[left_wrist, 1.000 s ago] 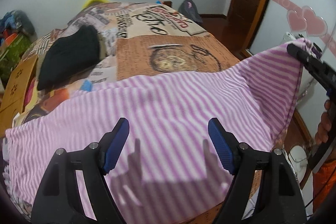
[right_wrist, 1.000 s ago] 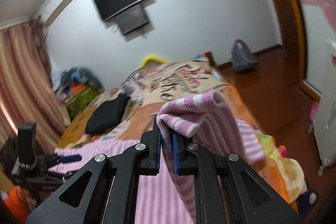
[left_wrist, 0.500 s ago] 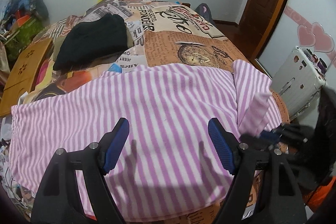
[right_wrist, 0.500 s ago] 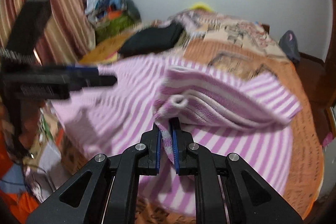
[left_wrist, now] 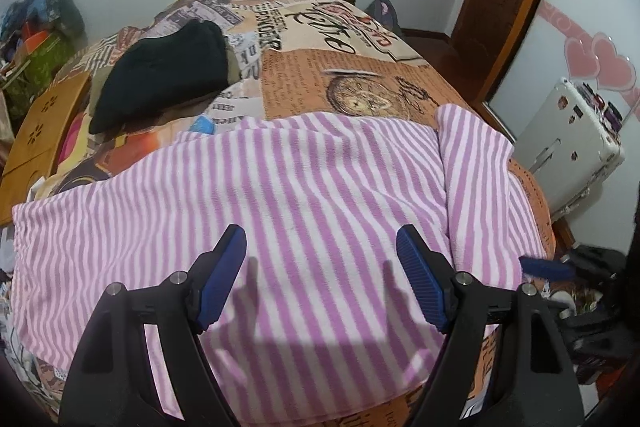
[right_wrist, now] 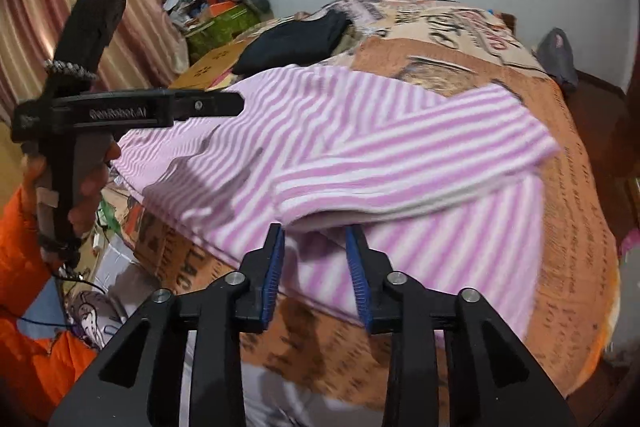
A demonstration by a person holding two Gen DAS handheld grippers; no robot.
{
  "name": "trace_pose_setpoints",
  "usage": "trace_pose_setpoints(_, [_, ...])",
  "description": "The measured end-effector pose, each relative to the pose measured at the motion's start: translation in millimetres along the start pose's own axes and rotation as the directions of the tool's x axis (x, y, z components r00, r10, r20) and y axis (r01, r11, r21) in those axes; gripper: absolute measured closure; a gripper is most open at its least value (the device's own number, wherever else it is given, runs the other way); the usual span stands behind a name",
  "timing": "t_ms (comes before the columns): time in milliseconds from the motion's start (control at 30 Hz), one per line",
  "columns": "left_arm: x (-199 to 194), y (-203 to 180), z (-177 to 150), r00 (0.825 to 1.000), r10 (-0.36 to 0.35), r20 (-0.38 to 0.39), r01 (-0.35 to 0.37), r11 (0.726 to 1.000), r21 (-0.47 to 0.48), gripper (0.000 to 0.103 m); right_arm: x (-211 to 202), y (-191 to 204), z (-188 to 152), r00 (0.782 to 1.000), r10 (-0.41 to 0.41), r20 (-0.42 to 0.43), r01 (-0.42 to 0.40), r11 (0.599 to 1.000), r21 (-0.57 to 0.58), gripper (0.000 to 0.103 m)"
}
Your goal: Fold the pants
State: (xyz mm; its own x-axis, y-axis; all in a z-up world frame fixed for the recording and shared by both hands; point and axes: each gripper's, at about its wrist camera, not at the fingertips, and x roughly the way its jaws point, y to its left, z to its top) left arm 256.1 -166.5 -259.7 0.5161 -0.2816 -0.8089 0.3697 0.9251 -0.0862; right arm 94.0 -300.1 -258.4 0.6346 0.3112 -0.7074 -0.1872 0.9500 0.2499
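In the left wrist view we see the pink striped pants (left_wrist: 304,203) lying spread on the bed cover (left_wrist: 360,83), with one end folded over on the right side. The left gripper (left_wrist: 320,267) hovers above the near part of the pants; its jaws stand wide apart and nothing is between them. A black garment (left_wrist: 160,75) lies far on the left of the bed, apart from the pants. In the right wrist view we see the right gripper (right_wrist: 316,251) just at the near edge of the folded layer of the pants (right_wrist: 360,147). Its jaws have just been opening and the pads do not press the cloth. On the left a hand (right_wrist: 90,187) with an orange sleeve (right_wrist: 24,239) holds the left gripper.
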Motion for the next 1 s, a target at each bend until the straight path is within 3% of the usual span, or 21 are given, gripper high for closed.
trace_pose_setpoints(233, [22, -23, 4, 0.999, -0.014, -0.041, 0.016, 0.999, 0.047, 0.025, -18, -43, 1, 0.987, -0.154, 0.044, 0.15, 0.985, 0.085, 0.067])
trace_pose_setpoints(433, [39, -35, 3, 0.997, -0.012, -0.08, 0.018, 0.997, 0.075, 0.025, 8, -90, 21, 0.936, -0.352, 0.028, 0.349, 0.934, 0.079, 0.067])
trace_pose_setpoints(667, [45, -33, 6, 0.996, -0.011, -0.092, 0.018, 0.997, 0.073, 0.025, 27, -147, 47, 0.894, -0.449, -0.003, 0.445, 0.885, 0.14, 0.067])
trace_pose_setpoints(800, [47, -30, 8, 0.996, -0.014, -0.092, 0.02, 0.998, 0.067, 0.025, 32, -153, 54, 0.927, -0.376, -0.014, 0.373, 0.915, 0.155, 0.067])
trace_pose_setpoints(1000, [48, -24, 13, 0.997, -0.006, -0.081, 0.01, 0.998, 0.057, 0.025, 50, -134, 73, 0.979, -0.205, -0.015, 0.205, 0.972, 0.112, 0.067])
